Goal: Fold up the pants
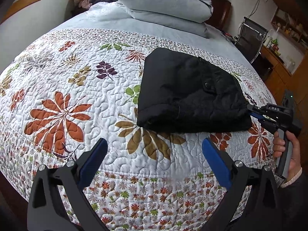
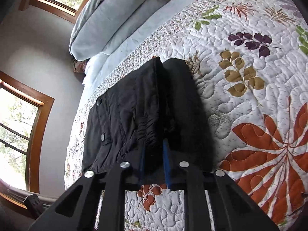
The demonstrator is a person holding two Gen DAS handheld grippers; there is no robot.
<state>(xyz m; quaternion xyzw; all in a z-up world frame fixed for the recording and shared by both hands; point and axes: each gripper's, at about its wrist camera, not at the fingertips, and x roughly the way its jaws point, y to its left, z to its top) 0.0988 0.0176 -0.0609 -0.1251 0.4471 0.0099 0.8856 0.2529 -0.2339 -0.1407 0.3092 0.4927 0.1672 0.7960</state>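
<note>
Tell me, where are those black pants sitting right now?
The folded black pants lie on the leaf-patterned quilt, toward the right of the left wrist view, below the stacked grey-blue pillows. The right tongs are closed on their near edge.

Bed with leaf-print quilt (image 1: 80, 88), folded grey duvet (image 1: 163, 3) at head end. Wood-framed windows (image 2: 17, 127), daylight. Black chair (image 1: 250, 38), wooden shelves (image 1: 284, 25).

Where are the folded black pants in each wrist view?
Left wrist: pants right of centre on the quilt, right tool at their right edge.
Right wrist: pants centre, directly ahead of the tool.
Shared landmark: stacked pale-blue pillows at the bed's head.
</note>
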